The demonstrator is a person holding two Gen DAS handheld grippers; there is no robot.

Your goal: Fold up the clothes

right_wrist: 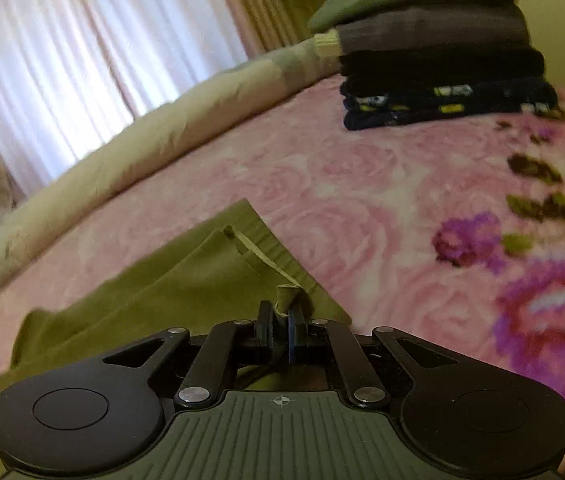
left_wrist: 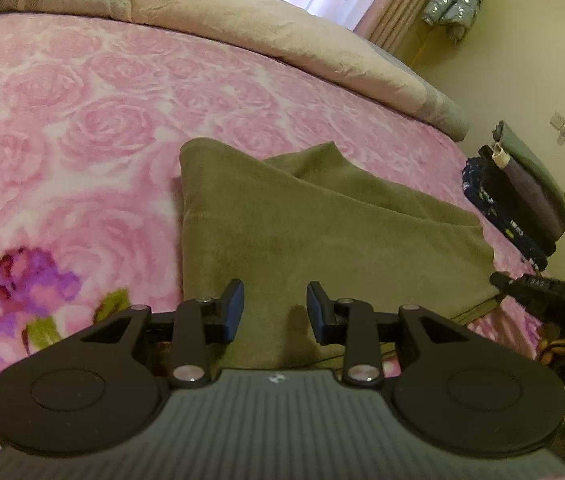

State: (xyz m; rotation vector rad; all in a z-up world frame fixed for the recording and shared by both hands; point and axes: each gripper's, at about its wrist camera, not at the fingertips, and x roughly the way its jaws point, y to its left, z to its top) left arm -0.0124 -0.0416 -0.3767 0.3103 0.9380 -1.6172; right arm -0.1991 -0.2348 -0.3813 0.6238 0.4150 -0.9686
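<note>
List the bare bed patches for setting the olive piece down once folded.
Free: pink blanket between the olive garment and the folded stack; also the wide stretch left of the garment, bordered by the beige duvet roll. Crowded: the stack's corner and where the right gripper pinches the cloth.
</note>
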